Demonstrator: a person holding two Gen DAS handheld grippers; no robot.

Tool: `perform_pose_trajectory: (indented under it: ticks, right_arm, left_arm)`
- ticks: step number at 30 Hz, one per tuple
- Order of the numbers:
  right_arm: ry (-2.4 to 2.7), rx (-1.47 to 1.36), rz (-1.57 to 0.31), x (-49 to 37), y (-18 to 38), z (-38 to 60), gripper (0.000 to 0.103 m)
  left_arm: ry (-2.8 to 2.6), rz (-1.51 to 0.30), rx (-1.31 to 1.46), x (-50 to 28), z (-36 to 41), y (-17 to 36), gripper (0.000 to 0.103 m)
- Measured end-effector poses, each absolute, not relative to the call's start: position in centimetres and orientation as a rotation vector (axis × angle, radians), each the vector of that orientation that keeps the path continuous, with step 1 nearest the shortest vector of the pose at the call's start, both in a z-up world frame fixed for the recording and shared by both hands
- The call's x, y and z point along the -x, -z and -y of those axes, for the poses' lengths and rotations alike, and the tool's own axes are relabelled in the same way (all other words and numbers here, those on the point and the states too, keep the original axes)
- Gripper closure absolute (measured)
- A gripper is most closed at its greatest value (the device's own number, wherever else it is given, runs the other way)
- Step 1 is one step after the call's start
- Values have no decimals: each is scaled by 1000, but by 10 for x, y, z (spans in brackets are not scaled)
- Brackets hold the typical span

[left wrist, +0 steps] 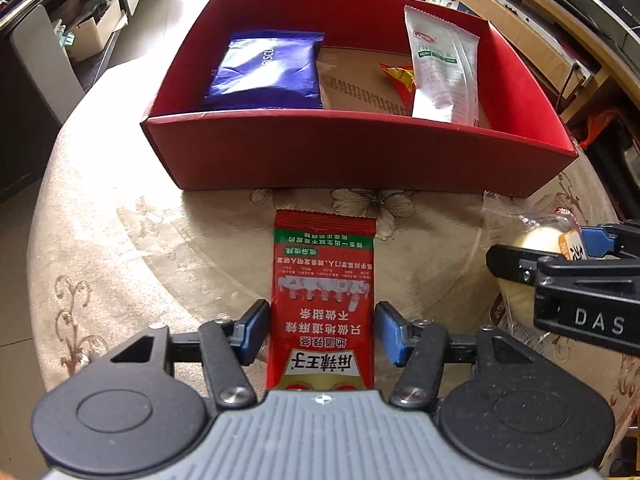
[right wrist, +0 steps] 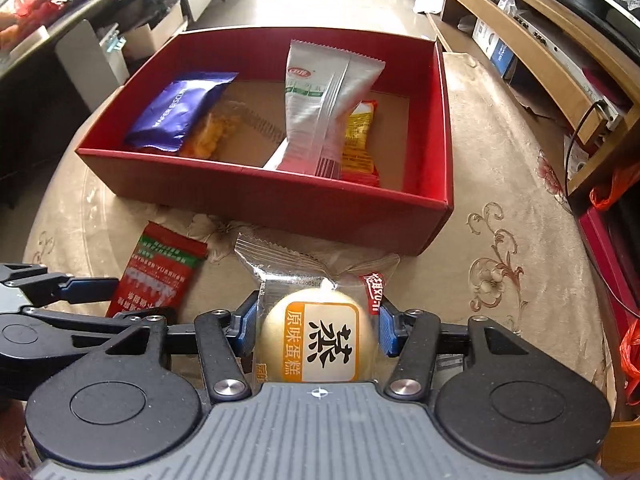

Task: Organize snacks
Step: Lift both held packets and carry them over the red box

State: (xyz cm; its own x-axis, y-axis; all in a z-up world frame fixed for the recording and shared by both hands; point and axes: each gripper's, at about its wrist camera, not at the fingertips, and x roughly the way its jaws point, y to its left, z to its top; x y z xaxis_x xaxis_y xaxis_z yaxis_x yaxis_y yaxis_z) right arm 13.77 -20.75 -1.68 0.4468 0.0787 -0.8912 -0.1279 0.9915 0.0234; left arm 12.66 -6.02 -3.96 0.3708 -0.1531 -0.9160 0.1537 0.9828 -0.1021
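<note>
On the tabletop (left wrist: 120, 240) there's one red box (left wrist: 360, 156) with four snacks in it: one blue biscuit pack (left wrist: 268, 72), one white pouch (left wrist: 442, 64) leaning against the box wall, one yellow-and-red packet (right wrist: 360, 140) under it, and one clear bag of orange crackers (right wrist: 212, 132). Outside the box there are two more: a red spicy-strip packet (left wrist: 324, 292) and a wrapped cake (right wrist: 316, 336), both just in front of the box's near wall.

The left gripper (left wrist: 323, 330) has its blue pads (left wrist: 256, 332) on either side of the red packet, touching or almost touching its edges, can't tell if it's actually squeezing. The right gripper (right wrist: 316, 330) is pinching the cake's wrapper from both sides.

View differences: the right wrist camera shows the cracker bag clearly beside the blue pack, while the left one only catches a clear wrapper edge there. Same for the yellow-and-red packet, which is mostly hidden behind the pouch in the left view. Each camera catches the other gripper at its edge.
</note>
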Motion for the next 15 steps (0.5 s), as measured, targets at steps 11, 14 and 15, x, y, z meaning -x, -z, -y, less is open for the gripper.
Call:
perform_pose_trajectory:
  ticks: [11,14,15]
  right_arm:
    - [-133,50,-1075,-136,8,204,40]
    - [-134,55,-1070,-133,6,203,40]
    - [-135,58,-1071,-133,6,203,40]
  left_arm:
    - [162,-1148,-9,-118,61,32,59]
    - [159,-1131,-14,-114,58,26,59]
    - [158,-1126,-15,-113,57,24,59]
